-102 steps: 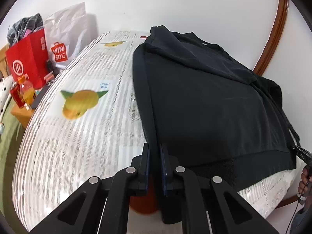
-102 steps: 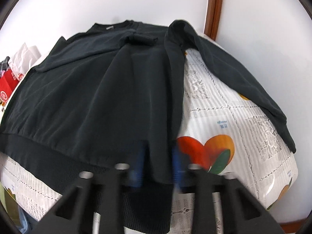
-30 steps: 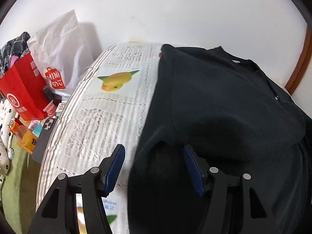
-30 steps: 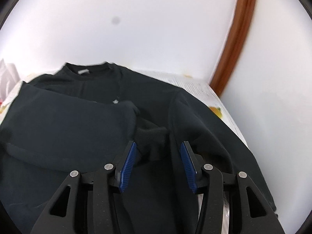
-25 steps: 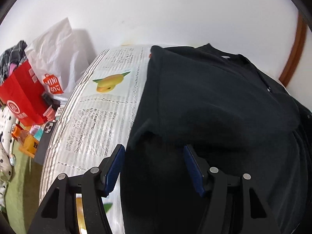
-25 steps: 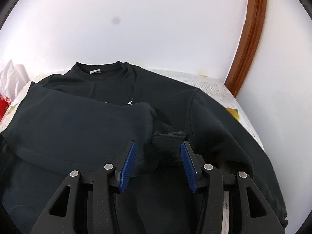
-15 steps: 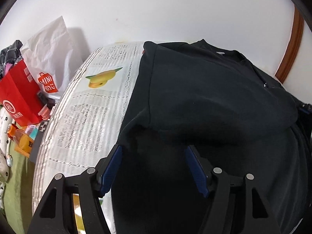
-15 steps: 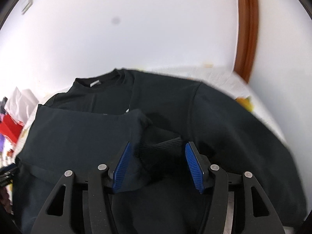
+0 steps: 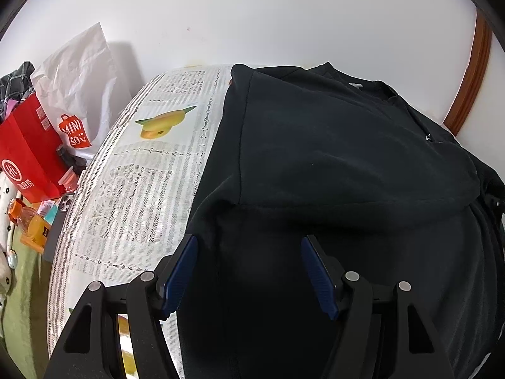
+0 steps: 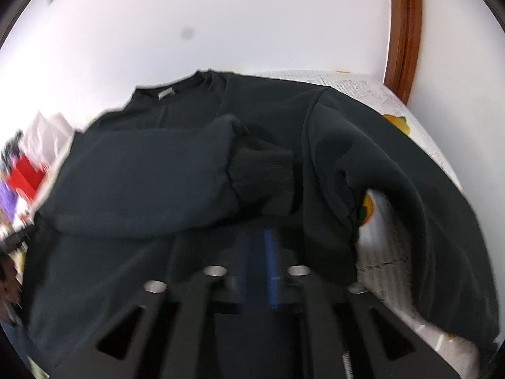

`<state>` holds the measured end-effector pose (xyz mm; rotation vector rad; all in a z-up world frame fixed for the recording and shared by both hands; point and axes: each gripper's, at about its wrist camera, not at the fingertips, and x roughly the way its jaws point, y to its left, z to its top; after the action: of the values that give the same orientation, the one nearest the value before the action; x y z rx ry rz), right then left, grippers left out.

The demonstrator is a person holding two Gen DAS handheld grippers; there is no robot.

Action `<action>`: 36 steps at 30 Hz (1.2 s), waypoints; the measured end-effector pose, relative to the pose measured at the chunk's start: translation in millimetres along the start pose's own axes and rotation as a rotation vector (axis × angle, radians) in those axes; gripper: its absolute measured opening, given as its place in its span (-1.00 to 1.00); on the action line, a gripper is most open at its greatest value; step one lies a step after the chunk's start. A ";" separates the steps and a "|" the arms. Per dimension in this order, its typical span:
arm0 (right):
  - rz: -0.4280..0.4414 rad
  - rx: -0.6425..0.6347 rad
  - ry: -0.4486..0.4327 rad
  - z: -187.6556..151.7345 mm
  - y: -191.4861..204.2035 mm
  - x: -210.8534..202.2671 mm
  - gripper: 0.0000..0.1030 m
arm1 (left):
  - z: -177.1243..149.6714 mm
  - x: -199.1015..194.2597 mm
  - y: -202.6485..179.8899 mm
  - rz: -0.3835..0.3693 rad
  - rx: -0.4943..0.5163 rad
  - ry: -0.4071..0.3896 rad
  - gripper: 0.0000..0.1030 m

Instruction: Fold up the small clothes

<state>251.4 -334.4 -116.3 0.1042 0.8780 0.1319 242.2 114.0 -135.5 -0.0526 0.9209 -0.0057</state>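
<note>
A black sweatshirt (image 9: 331, 145) lies on a table covered with a fruit-print cloth (image 9: 151, 170). Its left sleeve (image 10: 151, 170) is folded across the chest, with the ribbed cuff (image 10: 265, 170) near the middle. My left gripper (image 9: 249, 268) is open and empty, its jaws wide apart just above the sweatshirt's lower left side. My right gripper (image 10: 262, 268) is shut with its blue pads together and holds nothing, over the lower body of the sweatshirt. The right sleeve (image 10: 435, 208) hangs out to the right. The right wrist view is motion-blurred.
A red paper bag (image 9: 28, 154) and a white Miniso bag (image 9: 75, 94) stand left of the table. Bottles and a phone (image 9: 60, 211) lie on a low stand there. A white wall and a brown door frame (image 9: 470, 75) are behind the table.
My right gripper has closed from open and pulled back from the cuff. My left gripper stays open and has drawn back a little along the sweatshirt's left side.
</note>
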 end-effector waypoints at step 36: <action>-0.177 -0.154 -0.162 22.2 18.9 -34.0 -0.32 | -5.2 7.8 -2.4 0.020 0.018 0.009 0.35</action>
<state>245.8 -321.9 -73.6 -0.1052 0.7088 0.0245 242.9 111.2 -144.7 -0.0265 0.9306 0.0044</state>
